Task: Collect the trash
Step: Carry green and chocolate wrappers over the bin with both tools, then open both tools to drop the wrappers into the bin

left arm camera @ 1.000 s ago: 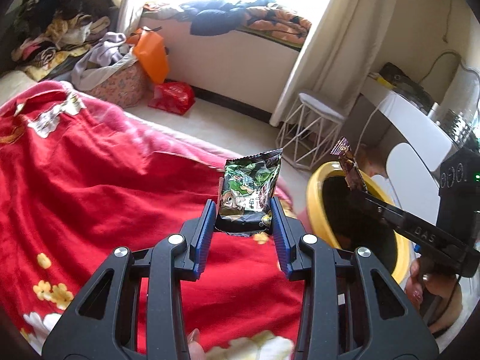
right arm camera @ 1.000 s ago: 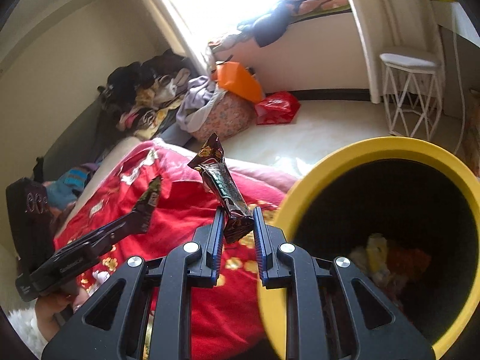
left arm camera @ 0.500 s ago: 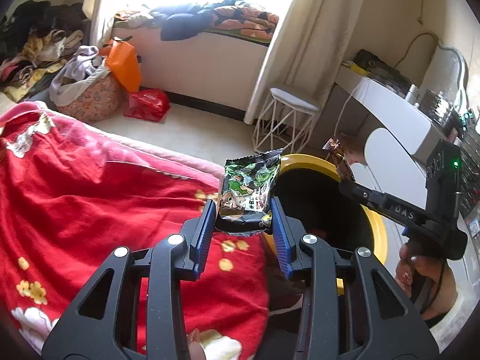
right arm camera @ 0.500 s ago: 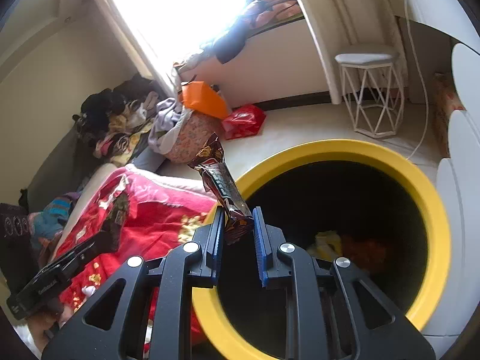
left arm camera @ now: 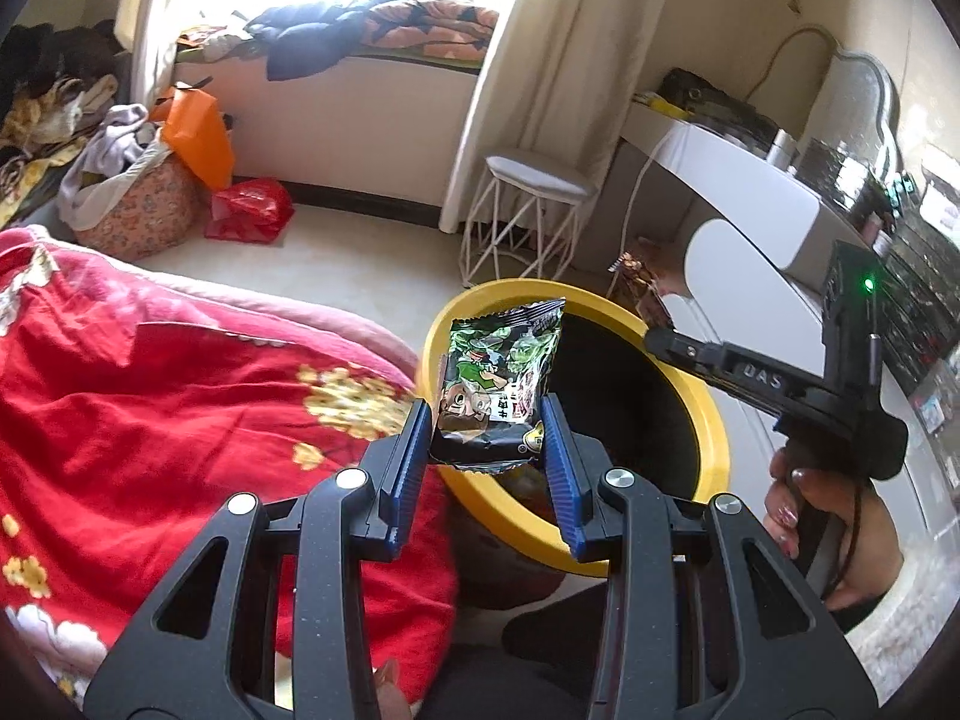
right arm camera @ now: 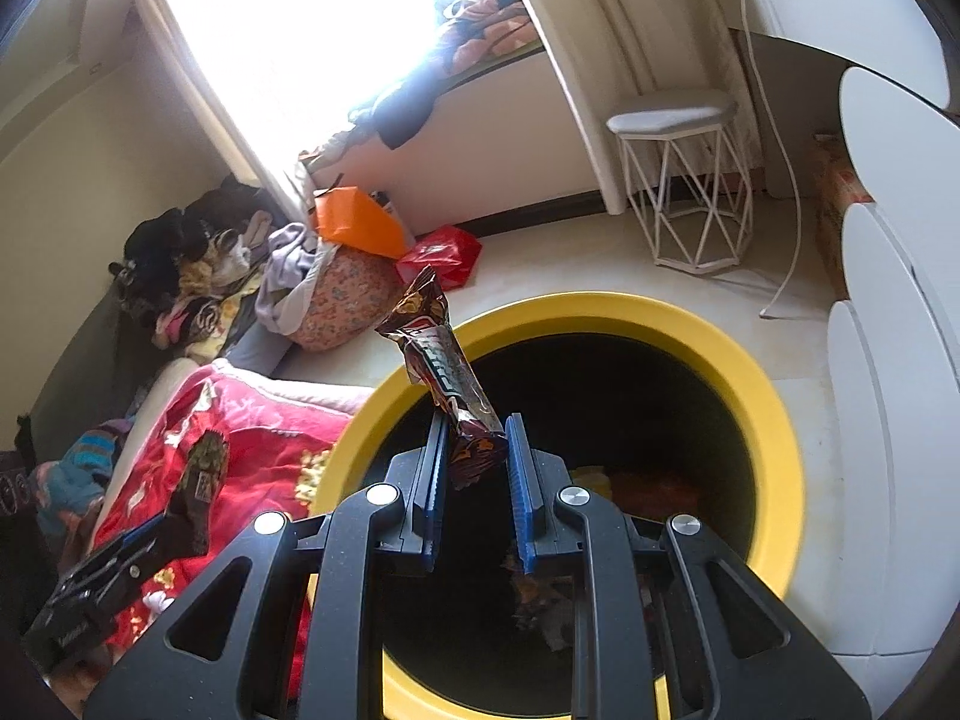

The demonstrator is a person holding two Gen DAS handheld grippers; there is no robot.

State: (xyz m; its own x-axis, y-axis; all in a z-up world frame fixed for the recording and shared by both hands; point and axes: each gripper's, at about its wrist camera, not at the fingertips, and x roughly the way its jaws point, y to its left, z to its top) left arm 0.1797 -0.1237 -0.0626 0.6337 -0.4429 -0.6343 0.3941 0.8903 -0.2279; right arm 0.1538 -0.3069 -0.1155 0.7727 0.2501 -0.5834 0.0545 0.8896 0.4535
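My left gripper (left arm camera: 487, 435) is shut on a green snack packet (left arm camera: 495, 384) and holds it upright over the near rim of the yellow bin (left arm camera: 711, 420). My right gripper (right arm camera: 476, 450) is shut on a brown candy wrapper (right arm camera: 444, 369), which sticks up and leans left over the bin's dark opening (right arm camera: 630, 414). The bin's yellow rim (right arm camera: 774, 420) fills the right wrist view, with trash lying at its bottom. In the left wrist view the right gripper (left arm camera: 654, 342) reaches over the bin's far rim with the wrapper (left arm camera: 642, 285).
A bed with a red flowered blanket (left arm camera: 150, 408) lies left of the bin. A white wire stool (left arm camera: 528, 222) and a white dresser (left arm camera: 750, 192) stand behind it. A flowered laundry bag (left arm camera: 138, 210), an orange bag and a red bag (left arm camera: 249, 210) sit on the floor.
Both grippers have swung from over the red blanket to over the yellow bin, each holding its wrapper. The bin's opening now lies under both.
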